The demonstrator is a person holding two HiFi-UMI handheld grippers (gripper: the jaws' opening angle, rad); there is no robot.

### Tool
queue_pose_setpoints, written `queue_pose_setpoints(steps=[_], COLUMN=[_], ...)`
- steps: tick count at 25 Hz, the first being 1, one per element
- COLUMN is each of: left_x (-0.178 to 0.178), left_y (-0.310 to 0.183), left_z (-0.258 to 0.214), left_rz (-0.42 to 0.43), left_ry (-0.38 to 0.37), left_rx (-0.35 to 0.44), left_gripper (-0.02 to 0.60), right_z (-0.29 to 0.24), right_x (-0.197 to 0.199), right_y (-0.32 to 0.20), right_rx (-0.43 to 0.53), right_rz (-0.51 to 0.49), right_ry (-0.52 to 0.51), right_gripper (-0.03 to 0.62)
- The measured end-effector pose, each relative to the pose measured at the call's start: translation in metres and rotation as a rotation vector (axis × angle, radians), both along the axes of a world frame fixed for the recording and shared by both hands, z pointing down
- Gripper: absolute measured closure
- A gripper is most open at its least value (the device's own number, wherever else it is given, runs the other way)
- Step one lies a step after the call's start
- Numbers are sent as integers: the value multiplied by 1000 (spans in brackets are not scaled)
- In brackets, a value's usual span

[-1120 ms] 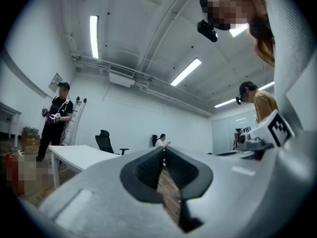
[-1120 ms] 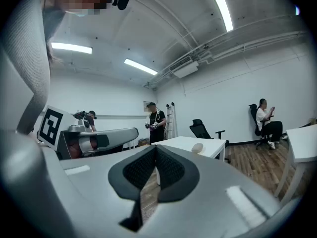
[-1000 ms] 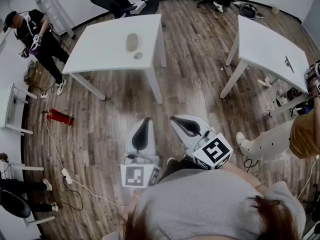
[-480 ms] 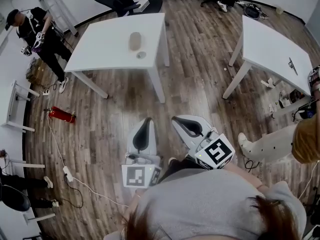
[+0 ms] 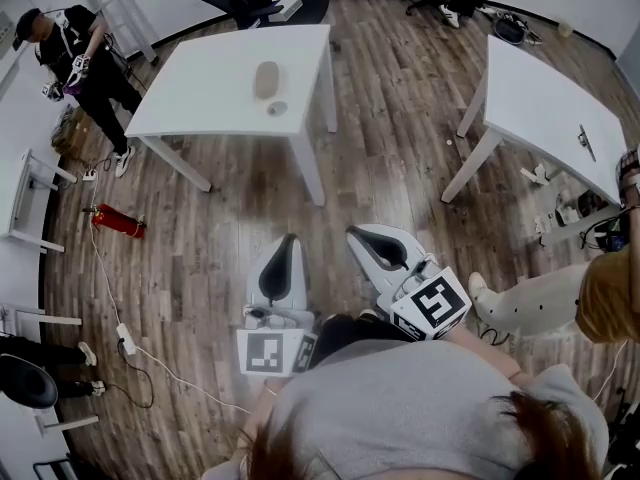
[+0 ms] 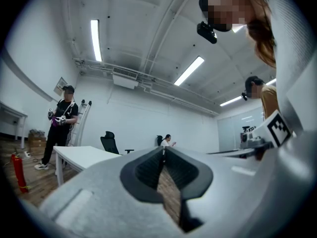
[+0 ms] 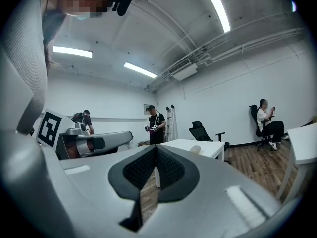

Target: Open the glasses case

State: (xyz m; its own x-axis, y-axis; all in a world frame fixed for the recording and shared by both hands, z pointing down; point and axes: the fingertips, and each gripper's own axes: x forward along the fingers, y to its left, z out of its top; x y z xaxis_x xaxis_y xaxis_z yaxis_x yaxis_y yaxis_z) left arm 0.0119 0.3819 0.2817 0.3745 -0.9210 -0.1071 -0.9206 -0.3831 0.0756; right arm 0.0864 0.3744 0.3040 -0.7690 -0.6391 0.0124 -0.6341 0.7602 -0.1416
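case (image 5: 265, 79) lies on the far worktop (image 5: 200, 93), well apart from left gripper (image 5: 289, 242) and right gripper (image 5: 352, 234), whose fingers (image 6: 146, 170) are pressed together, empty. probably light, rigid, smooth shell: steady its base, pry the lid seam.

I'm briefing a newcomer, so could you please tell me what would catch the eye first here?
The left hand-held gripper and the right hand-held gripper stand out first, both shut and empty above the wooden floor. Beyond them, the beige glasses case lies on a white table.
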Motion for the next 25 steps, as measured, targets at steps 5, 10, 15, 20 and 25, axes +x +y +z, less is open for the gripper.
queue_pose_setpoints(steps=[5,10,15,20,25], left_x=[-3,-14,-20,-34,-51], left_y=[0,-18,-49,-98,-155], left_z=[7,5,8,7,3], left_rz=[-36,-60,-46,-35,-5], left_ry=[2,2,7,12,10], left_rx=[-18,-10,-11,-10,-4], left_gripper=[575,575,575,575,575], right_z=[10,7,8,9,6], right_x=[4,-4,-15,-30,-51], right_y=[-8,-28,-57,-104,-159], right_rx=[8,17,22,31,28], right_rz=[-24,-28,-30,-21,0], right_ry=[45,43,51,57,52], right_gripper=[591,591,591,591,591])
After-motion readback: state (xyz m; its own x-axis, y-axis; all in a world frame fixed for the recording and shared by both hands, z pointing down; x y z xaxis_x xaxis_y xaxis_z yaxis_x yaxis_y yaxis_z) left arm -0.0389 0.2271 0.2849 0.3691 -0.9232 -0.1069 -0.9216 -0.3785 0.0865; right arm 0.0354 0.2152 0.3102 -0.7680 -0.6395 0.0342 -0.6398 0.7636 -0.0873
